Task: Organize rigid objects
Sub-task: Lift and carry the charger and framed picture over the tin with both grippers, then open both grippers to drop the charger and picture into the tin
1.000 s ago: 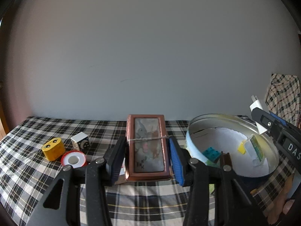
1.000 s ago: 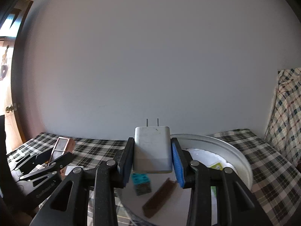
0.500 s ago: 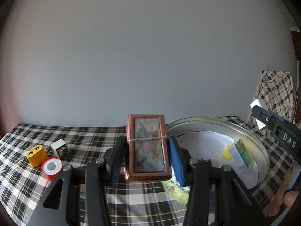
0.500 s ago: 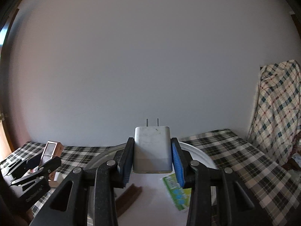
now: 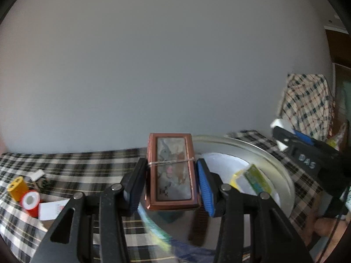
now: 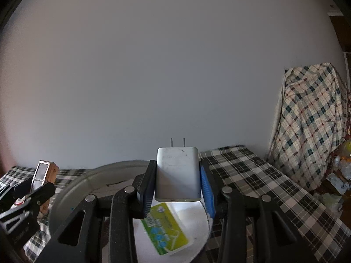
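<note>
Holding one item in each gripper above the checked surface (image 5: pixel 92 166). My left gripper (image 5: pixel 171 182) is closed on a brown framed box (image 5: pixel 172 171) with a cartoon picture on its face and a thin band across the middle; the black pad presses its left side, the blue pad its right. The box is lifted, its front face toward the camera, over the near-left rim of the round metal tray (image 5: pixel 272 164).

My right gripper (image 6: pixel 177 186) is clamped on a white plug adapter (image 6: pixel 177 174), two prongs pointing up and away from me, body squeezed between the black and blue pads. It hangs above the tray (image 6: pixel 72 188), over the white sheet (image 6: pixel 197 217) that lines the tray floor.

Inside the tray: a green and yellow packet (image 6: pixel 166 228) lying flat on the white sheet, directly under the adapter in the right wrist view. In the left wrist view a dark brown bar (image 5: pixel 197 225) lies on the bare metal near me; blurred.

On the surface to the far left of the tray: a yellow block (image 5: pixel 17 185), a red spool (image 5: pixel 30 201) just beside it, a white cube (image 5: pixel 39 176) behind, and a white card (image 5: pixel 52 208) near the spool.

A plaid cloth (image 6: pixel 311 118) drapes over something at the right.
</note>
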`<action>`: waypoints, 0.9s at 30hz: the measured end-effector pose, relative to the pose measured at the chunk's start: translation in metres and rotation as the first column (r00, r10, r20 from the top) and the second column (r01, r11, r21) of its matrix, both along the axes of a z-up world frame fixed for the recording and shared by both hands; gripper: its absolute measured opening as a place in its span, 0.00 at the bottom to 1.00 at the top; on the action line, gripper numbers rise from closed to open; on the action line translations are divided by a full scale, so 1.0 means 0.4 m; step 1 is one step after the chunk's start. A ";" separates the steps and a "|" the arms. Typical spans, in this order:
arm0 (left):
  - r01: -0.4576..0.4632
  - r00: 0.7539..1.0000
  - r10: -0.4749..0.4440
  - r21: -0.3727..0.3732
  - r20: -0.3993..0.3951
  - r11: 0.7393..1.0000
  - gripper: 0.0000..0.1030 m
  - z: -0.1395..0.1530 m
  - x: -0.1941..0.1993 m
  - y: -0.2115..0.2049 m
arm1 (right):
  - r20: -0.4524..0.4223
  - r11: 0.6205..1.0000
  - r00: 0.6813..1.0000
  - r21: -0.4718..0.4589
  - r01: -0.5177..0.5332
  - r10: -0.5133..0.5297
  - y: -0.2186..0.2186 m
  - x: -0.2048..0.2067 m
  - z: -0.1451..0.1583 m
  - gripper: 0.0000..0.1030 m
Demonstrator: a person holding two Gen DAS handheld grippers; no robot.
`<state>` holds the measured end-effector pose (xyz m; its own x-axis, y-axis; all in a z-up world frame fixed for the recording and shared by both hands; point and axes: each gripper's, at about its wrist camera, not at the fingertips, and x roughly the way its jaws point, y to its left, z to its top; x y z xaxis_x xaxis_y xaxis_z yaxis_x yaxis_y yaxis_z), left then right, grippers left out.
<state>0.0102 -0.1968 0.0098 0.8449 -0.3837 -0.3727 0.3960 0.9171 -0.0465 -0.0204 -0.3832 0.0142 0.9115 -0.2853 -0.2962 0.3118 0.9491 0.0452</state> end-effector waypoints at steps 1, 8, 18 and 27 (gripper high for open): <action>0.009 1.000 -0.009 0.004 -0.010 1.000 0.44 -0.003 0.001 -0.010 | -0.010 1.000 1.000 0.006 -0.001 0.001 -0.008 0.007 -0.006 0.40; 0.042 0.999 -0.041 0.054 -0.030 0.998 0.44 -0.016 -0.001 -0.073 | -0.101 1.000 0.995 -0.011 -0.023 0.021 0.006 0.053 -0.035 0.40; 0.048 0.997 -0.040 0.101 -0.073 0.994 0.44 -0.039 0.012 -0.111 | -0.185 0.999 0.982 0.003 -0.038 0.037 0.012 0.085 -0.068 0.40; 0.042 0.993 -0.028 0.123 -0.118 0.992 0.44 -0.056 0.028 -0.119 | -0.231 0.998 0.971 0.017 -0.059 0.061 0.023 0.109 -0.088 0.40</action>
